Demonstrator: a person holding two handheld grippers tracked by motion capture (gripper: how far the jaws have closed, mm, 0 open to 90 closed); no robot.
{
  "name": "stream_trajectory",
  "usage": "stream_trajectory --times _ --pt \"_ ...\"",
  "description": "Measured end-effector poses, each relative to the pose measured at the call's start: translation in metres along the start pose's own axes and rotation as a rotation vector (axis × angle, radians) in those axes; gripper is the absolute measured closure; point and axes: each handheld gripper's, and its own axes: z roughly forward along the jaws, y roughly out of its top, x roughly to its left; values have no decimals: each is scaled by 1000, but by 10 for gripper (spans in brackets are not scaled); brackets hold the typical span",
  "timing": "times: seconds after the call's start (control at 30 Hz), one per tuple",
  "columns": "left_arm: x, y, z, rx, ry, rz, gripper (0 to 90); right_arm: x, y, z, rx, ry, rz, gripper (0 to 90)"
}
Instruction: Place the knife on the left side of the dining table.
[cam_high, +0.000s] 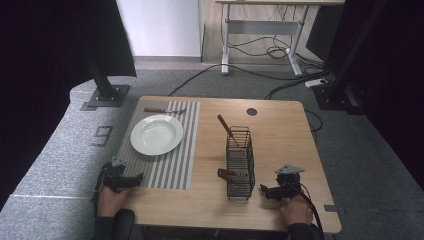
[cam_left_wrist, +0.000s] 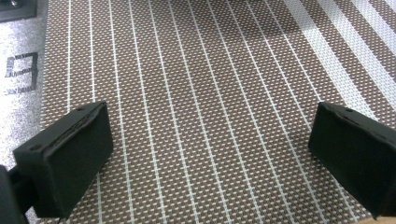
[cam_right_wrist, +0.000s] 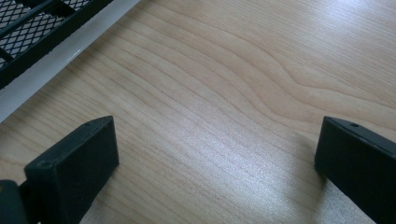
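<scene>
Table – pale matt wood; placemat – woven striped cloth; rack – black wire mesh.

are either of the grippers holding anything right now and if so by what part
Nothing is held. The left gripper is open over the striped placemat, and the right gripper is open over bare table beside the wire basket.

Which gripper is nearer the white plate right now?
Left. The left gripper sits at the placemat's near corner, just below the white plate; the right gripper is beyond the wire basket.
</scene>
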Motion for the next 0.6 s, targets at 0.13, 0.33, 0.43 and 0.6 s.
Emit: stream_trajectory --times 0.13,0.33,0.43,0.6 --pt "0 0 0 0 0 -1 0 0 0 0 1 -1 -2 0" --pt "0 0 0 1 -1 -2 0 1 1 1 1 3 -6 0" --pt "0 0 0 1 -1 -2 0 1 1 2 2 5 -11 0" --pt "0 0 0 2 -1 -4 0 1 2 2 2 6 -12 0"
